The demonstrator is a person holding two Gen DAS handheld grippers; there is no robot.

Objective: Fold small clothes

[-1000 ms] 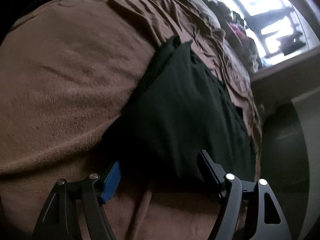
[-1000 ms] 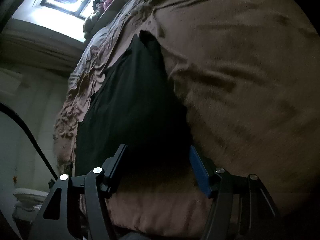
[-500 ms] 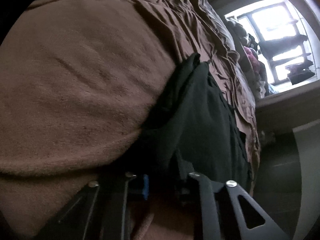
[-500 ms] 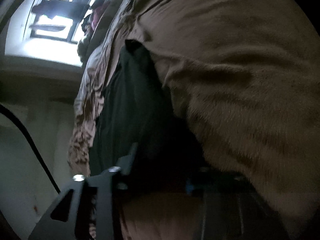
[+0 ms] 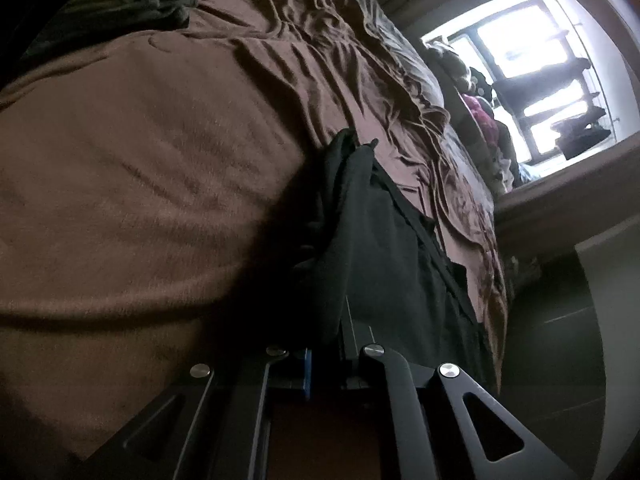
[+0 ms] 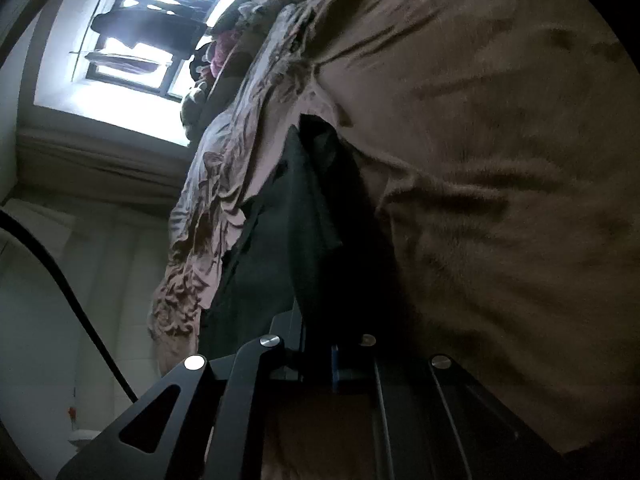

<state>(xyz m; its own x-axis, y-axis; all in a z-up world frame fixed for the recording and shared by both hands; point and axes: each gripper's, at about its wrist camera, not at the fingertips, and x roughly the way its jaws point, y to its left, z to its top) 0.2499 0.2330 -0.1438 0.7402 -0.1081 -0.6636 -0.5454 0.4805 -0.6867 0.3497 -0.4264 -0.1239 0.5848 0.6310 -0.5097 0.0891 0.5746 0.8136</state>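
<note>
Both jaw pairs having just closed, the left hand-held gripper (image 5: 325,364) and right hand-held gripper (image 6: 318,360) pinch the dark garment's (image 5: 384,248) near edge, lifted ahead over the brown bed blanket (image 5: 140,184).

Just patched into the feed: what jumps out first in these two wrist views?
The dark garment lies on the brown blanket that fills most of both views. Its near edge is pinched in both claws: the left claw and the right claw have just closed on it, and the cloth rises in folds from each. Behind, a bright window glares at the far end of the bed, with a heap of clothes below it.
</note>
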